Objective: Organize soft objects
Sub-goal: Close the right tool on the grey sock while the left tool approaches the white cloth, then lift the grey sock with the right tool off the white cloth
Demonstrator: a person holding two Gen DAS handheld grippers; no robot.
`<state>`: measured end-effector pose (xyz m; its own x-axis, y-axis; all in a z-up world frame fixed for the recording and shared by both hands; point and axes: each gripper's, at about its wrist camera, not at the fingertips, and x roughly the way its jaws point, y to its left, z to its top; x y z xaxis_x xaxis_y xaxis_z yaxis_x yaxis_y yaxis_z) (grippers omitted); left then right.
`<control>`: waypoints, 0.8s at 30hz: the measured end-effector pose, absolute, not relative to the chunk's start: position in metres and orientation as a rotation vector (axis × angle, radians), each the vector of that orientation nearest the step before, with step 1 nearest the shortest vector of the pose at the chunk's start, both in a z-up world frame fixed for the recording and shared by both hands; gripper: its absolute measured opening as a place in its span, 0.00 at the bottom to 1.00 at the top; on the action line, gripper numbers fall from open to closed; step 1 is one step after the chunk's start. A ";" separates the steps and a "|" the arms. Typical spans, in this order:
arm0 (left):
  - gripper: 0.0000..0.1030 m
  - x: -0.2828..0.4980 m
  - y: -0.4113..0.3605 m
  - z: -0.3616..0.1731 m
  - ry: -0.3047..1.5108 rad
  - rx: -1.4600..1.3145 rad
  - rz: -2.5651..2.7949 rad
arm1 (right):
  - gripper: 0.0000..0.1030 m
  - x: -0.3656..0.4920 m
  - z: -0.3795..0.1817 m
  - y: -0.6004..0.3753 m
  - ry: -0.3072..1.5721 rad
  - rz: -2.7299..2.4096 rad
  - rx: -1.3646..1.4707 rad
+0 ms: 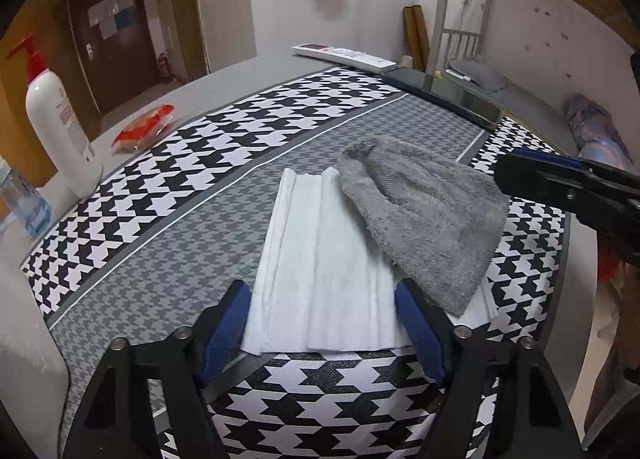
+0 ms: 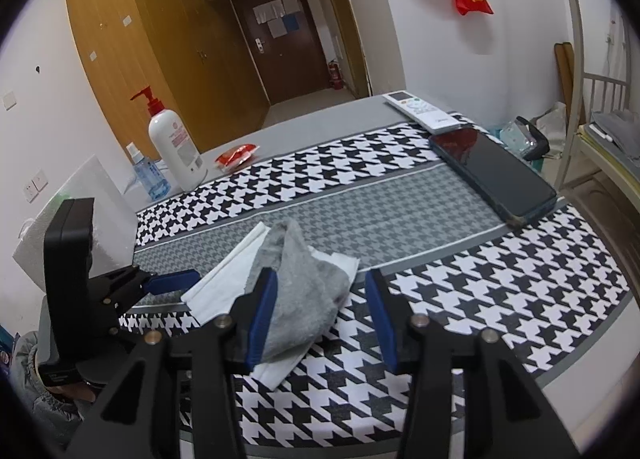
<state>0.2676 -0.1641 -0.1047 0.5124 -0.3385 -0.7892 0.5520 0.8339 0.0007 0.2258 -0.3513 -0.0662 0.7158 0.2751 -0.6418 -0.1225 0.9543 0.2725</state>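
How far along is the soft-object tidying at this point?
Done: gray cloth lies stacked on the folded white cloth. In hand: nothing; left gripper straddles the white cloth's near end, right gripper open beside the gray cloth. Left: squaring or moving the stack.

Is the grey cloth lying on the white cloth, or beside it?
Touching. In the left wrist view the grey cloth overlaps the white cloth, covering its right edge.

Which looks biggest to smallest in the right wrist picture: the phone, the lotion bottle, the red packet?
1. phone, plainly biggest
2. lotion bottle
3. red packet, smallest

The phone lies nearer the camera, so its real size against the bottle is unsure.
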 end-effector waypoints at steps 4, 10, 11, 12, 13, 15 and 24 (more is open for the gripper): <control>0.42 0.262 -0.167 -0.102 0.873 0.279 -0.560 | 0.49 0.229 -0.067 -0.347 0.750 0.226 0.194; 0.20 0.260 -0.166 -0.102 0.862 0.280 -0.574 | 0.50 0.235 -0.075 -0.324 0.784 0.282 0.110; 0.19 0.259 -0.166 -0.102 0.861 0.280 -0.577 | 0.51 0.237 -0.077 -0.321 0.794 0.288 0.103; 0.18 0.259 -0.166 -0.102 0.861 0.280 -0.579 | 0.54 0.239 -0.080 -0.319 0.803 0.289 0.095; 0.18 0.258 -0.165 -0.102 0.859 0.281 -0.580 | 0.56 0.241 -0.082 -0.318 0.809 0.283 0.089; 0.17 0.257 -0.165 -0.101 0.857 0.280 -0.580 | 0.57 0.242 -0.083 -0.315 0.811 0.277 0.080; 0.17 0.254 -0.161 -0.101 0.851 0.271 -0.576 | 0.59 0.242 -0.092 -0.305 0.847 0.278 0.022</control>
